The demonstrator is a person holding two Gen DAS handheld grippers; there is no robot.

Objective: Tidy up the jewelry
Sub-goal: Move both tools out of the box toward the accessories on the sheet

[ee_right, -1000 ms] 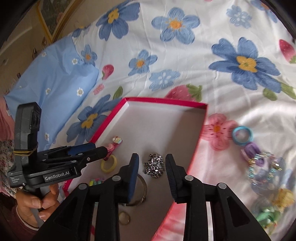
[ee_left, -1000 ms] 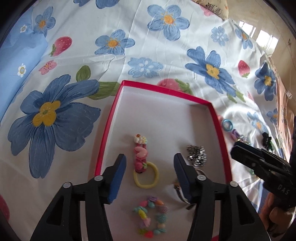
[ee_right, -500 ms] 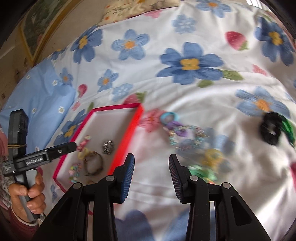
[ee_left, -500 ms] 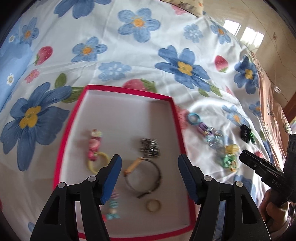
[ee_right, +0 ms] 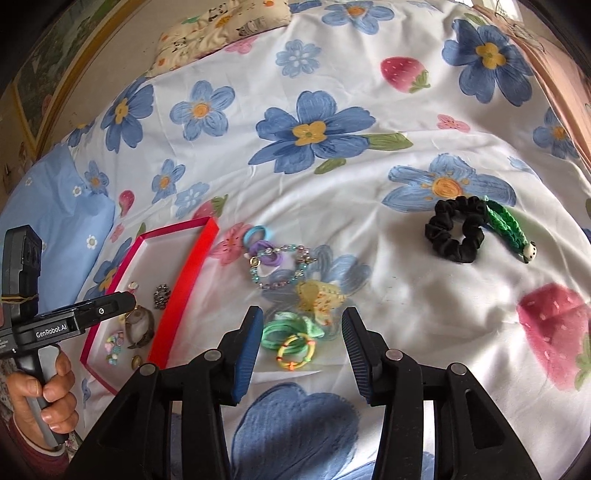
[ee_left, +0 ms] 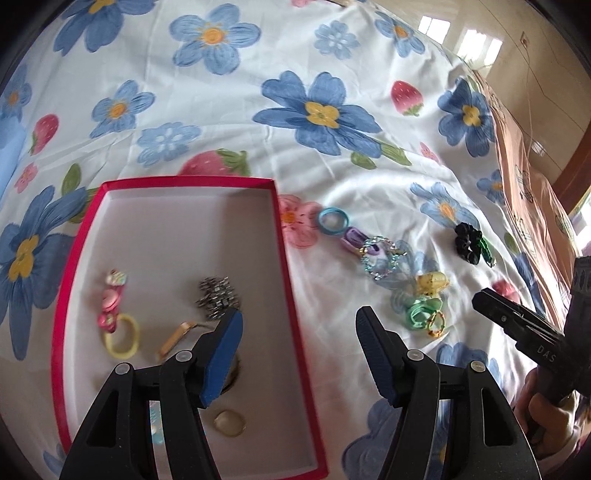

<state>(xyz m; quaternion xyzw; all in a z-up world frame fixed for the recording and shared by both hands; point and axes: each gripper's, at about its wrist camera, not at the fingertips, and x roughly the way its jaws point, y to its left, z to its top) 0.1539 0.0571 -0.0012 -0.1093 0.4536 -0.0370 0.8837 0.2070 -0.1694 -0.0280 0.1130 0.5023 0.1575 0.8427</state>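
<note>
A red-rimmed white tray lies on the flowered sheet. It holds a pink clip with a yellow hair tie, a silver chain, a bangle and a ring. My left gripper is open and empty over the tray's right rim. My right gripper is open and empty, just short of a green band and a small yellow ring band. A beaded bracelet, a blue ring, a yellow clip, a black scrunchie and a green panda clip lie loose on the sheet.
A blue pillow lies left of the tray and a patterned cushion at the far edge. A pink-brown bed edge runs along the right side. The right gripper's body shows in the left wrist view.
Both grippers have swung right, away from the tray's inside, toward the loose jewelry on the sheet. The right gripper's jaws have opened wider.
</note>
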